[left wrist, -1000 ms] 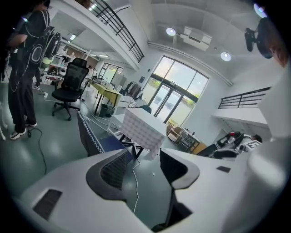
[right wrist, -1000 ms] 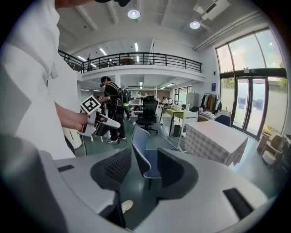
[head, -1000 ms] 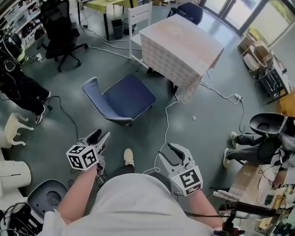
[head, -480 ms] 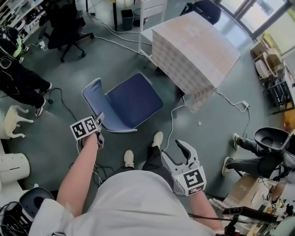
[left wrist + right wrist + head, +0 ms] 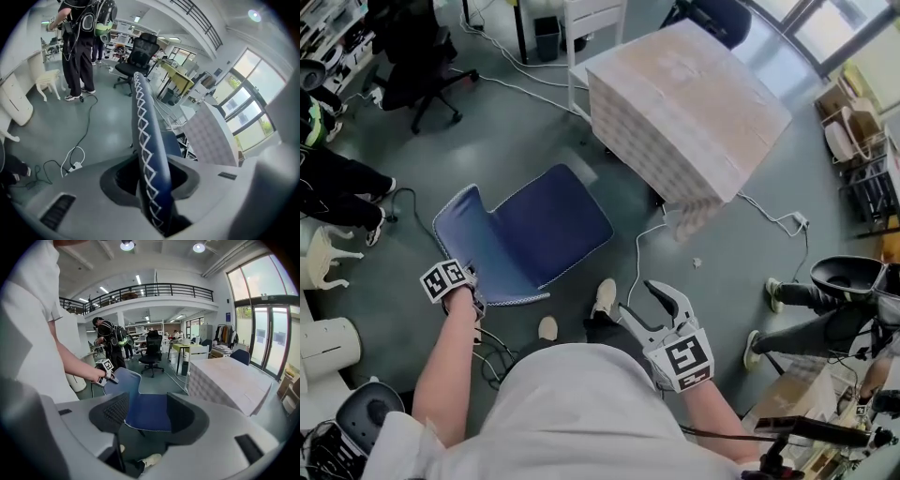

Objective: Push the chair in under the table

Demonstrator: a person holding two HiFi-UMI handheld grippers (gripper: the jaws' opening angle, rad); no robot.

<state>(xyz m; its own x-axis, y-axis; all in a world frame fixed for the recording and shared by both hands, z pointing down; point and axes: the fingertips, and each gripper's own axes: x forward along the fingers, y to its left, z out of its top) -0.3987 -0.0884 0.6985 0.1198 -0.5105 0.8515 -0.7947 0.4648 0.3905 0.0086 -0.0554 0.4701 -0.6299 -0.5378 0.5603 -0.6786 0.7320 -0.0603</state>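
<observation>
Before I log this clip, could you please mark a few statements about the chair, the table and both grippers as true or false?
1. The blue chair is already tucked under the table. False: it stands apart from the table, on the open floor.
2. The chair's backrest stands between the left gripper's jaws. True; those jaws are closing on it.
3. The right gripper holds the chair's seat. False: its jaws are open and empty, away from the chair.
4. A patterned cloth covers the table. True.
</observation>
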